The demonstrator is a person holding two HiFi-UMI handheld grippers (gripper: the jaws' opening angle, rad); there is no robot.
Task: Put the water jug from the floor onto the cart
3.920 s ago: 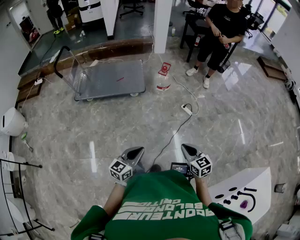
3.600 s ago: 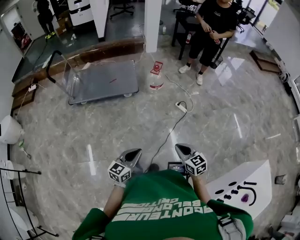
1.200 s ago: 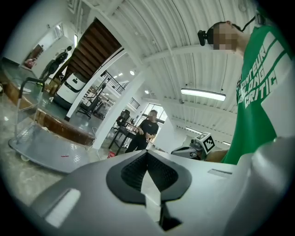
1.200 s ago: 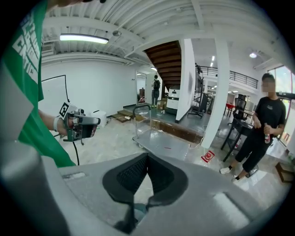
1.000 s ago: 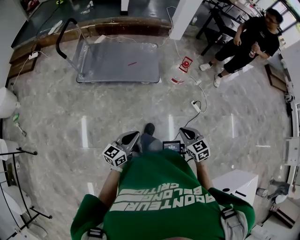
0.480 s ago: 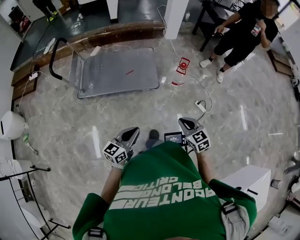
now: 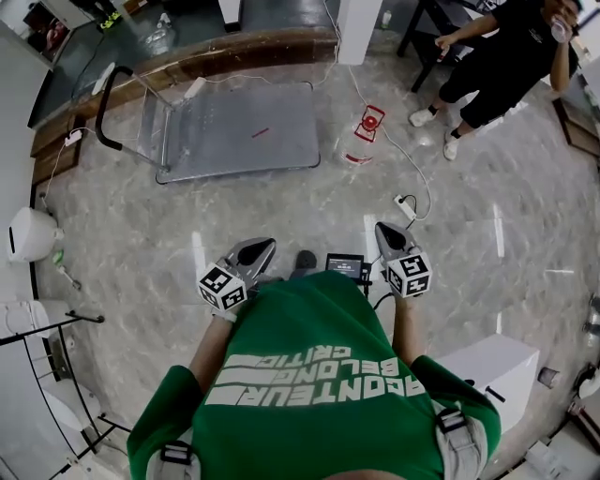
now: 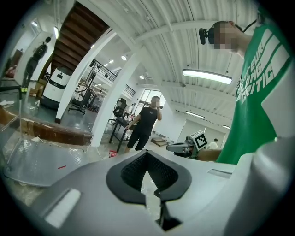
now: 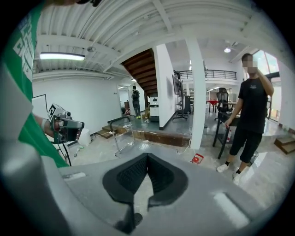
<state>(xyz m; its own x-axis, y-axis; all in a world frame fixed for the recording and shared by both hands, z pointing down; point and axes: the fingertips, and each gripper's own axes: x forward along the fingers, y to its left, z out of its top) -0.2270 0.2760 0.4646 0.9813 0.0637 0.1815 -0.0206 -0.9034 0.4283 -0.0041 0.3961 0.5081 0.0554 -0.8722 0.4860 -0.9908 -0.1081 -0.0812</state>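
Observation:
The water jug [image 7: 359,142], clear with a red cap, stands on the marble floor just right of the flat grey cart [image 7: 239,131], whose black handle [image 7: 101,94] rises at its left end. The deck of the cart is bare. Both grippers hang in front of my chest, well short of the jug. The left gripper [image 7: 264,245] is shut with nothing in it, and so is the right gripper [image 7: 382,228]. In the right gripper view the jug [image 9: 197,159] and the cart [image 9: 133,138] lie beyond the shut right gripper [image 9: 147,156]. The left gripper [image 8: 146,153] shows its tips together.
A person in black [image 7: 502,56] stands right of the jug, one hand raised to the face. A white power strip [image 7: 406,202] and its cable lie on the floor between me and the jug. A white pillar [image 7: 358,23] rises behind. A white board [image 7: 487,366] sits at lower right.
I have moved over the floor and my view has swung, so the cart and jug sit differently in the frame. Both grippers came along, still shut and empty. The bystander raised a hand.

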